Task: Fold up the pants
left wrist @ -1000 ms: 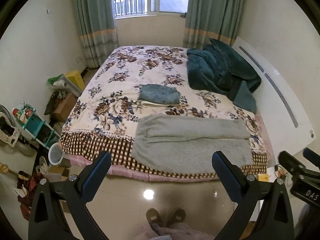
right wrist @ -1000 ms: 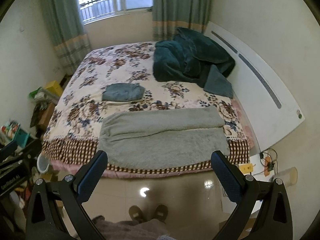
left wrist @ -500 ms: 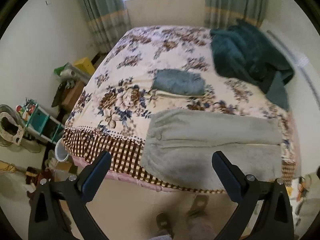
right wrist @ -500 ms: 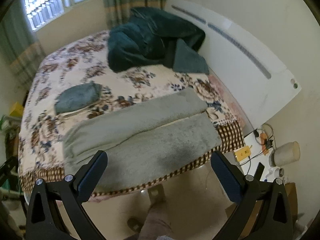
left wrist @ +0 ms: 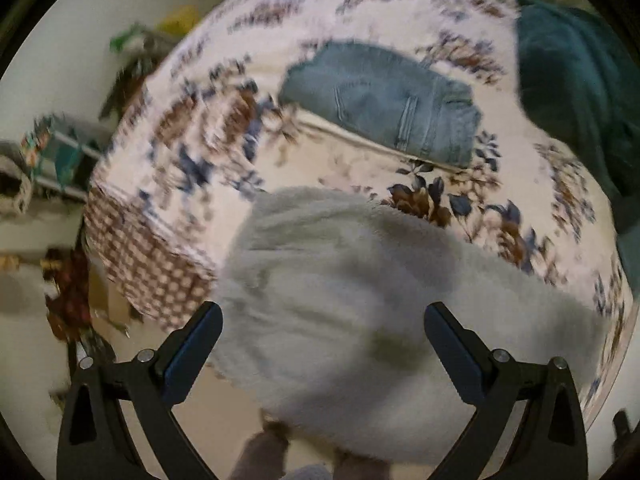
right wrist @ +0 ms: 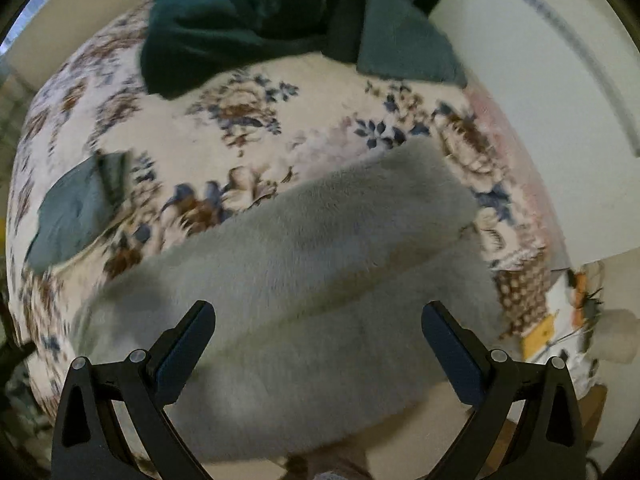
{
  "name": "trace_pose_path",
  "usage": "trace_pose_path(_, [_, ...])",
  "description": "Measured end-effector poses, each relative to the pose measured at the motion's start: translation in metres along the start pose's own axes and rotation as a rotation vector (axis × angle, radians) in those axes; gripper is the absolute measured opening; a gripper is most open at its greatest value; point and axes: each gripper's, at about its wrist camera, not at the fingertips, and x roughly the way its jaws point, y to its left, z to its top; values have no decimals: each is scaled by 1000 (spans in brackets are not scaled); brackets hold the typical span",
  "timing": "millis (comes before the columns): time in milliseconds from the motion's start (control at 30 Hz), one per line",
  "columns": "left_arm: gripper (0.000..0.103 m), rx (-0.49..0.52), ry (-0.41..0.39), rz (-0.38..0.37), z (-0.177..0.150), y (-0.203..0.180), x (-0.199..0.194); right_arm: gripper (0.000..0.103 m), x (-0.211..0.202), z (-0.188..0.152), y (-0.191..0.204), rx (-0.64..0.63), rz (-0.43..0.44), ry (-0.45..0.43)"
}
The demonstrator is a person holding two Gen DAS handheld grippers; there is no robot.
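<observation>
Fluffy grey pants (left wrist: 340, 300) lie flat along the near edge of a floral bed (left wrist: 200, 128), legs stacked lengthwise. My left gripper (left wrist: 322, 344) is open and empty, hovering just above their left end. In the right wrist view the same pants (right wrist: 320, 280) stretch across, and my right gripper (right wrist: 318, 340) is open and empty above their right half, near the leg ends. Both views are motion-blurred.
Folded blue jeans (left wrist: 384, 100) lie behind the grey pants, also in the right wrist view (right wrist: 72, 208). A dark teal blanket (right wrist: 248, 20) is heaped at the far right by the white headboard (right wrist: 560, 80). Clutter and shelves (left wrist: 52, 160) stand left of the bed.
Both grippers have moved forward and down from standing height to just over the grey pants, left toward the left end, right toward the right end. Both jaws stay open.
</observation>
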Motion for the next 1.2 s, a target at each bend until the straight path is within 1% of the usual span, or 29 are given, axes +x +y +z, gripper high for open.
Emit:
trace_pose_path(33, [103,-30,36,3,13,-9,25,103,26,20,-3,31,6,22])
trace_pose_path(133, [103,-112,117,-9,39,-29,81,103,86,52,-15,118,4,72])
trace_pose_path(167, [103,-148,148,-24,49,-35,101,103,111,65,-21,151,-8,91])
trace_pose_path(300, [103,-288,231,-38,76,-48,168,103,193,103,-45,257,-30,163])
trace_pose_path(333, [103,-329,251,-41,81,-49,182,103,206,104,-53,277,-32,182])
trace_pose_path(433, [103,-432,298,-40,92,-45,217,103,253,120,-64,327,-57,235])
trace_pose_path(533, [102,-502,335,-36,96,-37,242,103,285,131,-68,386,-52,282])
trace_pose_path(567, [100,-513,336,-29,95,-36,245,103,294,133,-69,408,-40,298])
trace_pose_path(600, [94,-522,335,-22,94,-35,249,103,300,135,-68,421,-34,309])
trace_pose_path(633, [87,-524,335,-22,92,-34,250,103,304,136,-67,429,-33,319])
trace_pose_path(667, [84,-524,333,-26,90,-34,250,103,308,137,-65,433,-29,332])
trace_pose_path(700, [76,-521,326,-36,89,-34,249,99,311,136,-63,435,-31,344])
trace_pose_path(733, [58,-514,307,-44,86,-34,245,92,314,135,-61,436,-39,363])
trace_pose_path(767, [48,-510,290,-50,84,-33,240,85,317,135,-61,438,-40,374])
trace_pose_path(800, [27,-507,274,-50,80,-30,234,70,318,134,-60,435,-36,382])
trace_pose_path(833, [12,-513,260,-60,75,-26,229,56,319,133,-59,424,-37,386])
trace_pose_path(867, [8,-527,233,-88,69,-20,221,48,317,132,-59,414,-43,388])
trace_pose_path(900, [7,-539,213,-114,65,-15,215,31,314,129,-60,404,-50,380])
trace_pose_path(933, [5,-550,195,-151,58,-9,206,19,310,128,-61,399,-49,372])
trace_pose_path(1000, [5,-558,155,-199,45,1,186,14,296,122,-64,403,-32,349])
trace_pose_path(1067, [4,-567,131,-244,34,8,166,12,276,116,-67,400,-12,318])
trace_pose_path(1200, [4,-568,45,-356,12,28,101,11,215,95,-68,361,56,242])
